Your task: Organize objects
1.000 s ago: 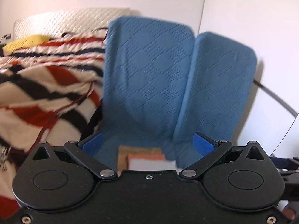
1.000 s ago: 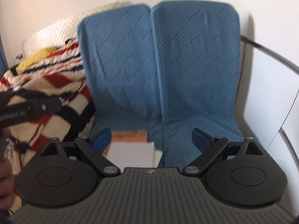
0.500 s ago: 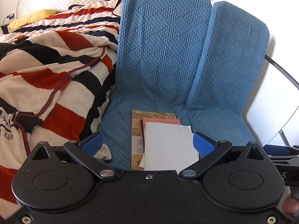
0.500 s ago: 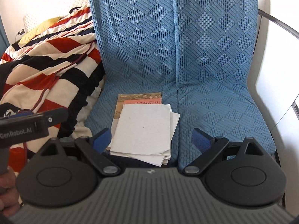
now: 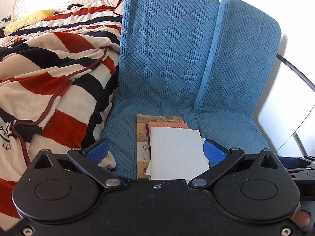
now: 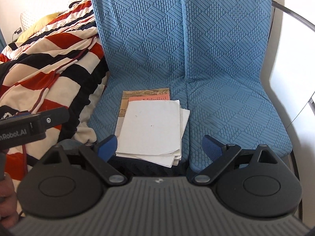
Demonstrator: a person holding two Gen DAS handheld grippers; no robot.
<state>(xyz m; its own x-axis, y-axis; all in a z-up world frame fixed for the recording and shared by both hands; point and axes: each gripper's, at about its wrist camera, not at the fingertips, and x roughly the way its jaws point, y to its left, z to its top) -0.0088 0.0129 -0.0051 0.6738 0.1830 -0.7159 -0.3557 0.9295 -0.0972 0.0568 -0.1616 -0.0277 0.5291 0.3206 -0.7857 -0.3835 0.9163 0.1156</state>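
A stack of books and papers lies on the left seat of a blue padded chair [image 5: 169, 63]. On top is a white paper booklet [image 5: 177, 153], also in the right wrist view [image 6: 151, 127]. Under it are a pink booklet [image 5: 167, 125] and a brown illustrated book [image 5: 141, 137]. My left gripper [image 5: 155, 151] is open and empty, just in front of the stack. My right gripper [image 6: 159, 147] is open and empty above the stack's near edge. The left gripper's body [image 6: 33, 125] shows at the left of the right wrist view.
A red, black and cream striped blanket [image 5: 49, 74] lies heaped on the bed to the left of the chair. A yellow pillow [image 5: 29, 18] sits at the back. The chair's right seat [image 6: 236, 114] is bare. White wall and a dark metal chair frame [image 6: 291, 13] are on the right.
Both grippers have tilted down and moved closer to the seat, so the stack of books and papers has come fully into view. Both stay open.
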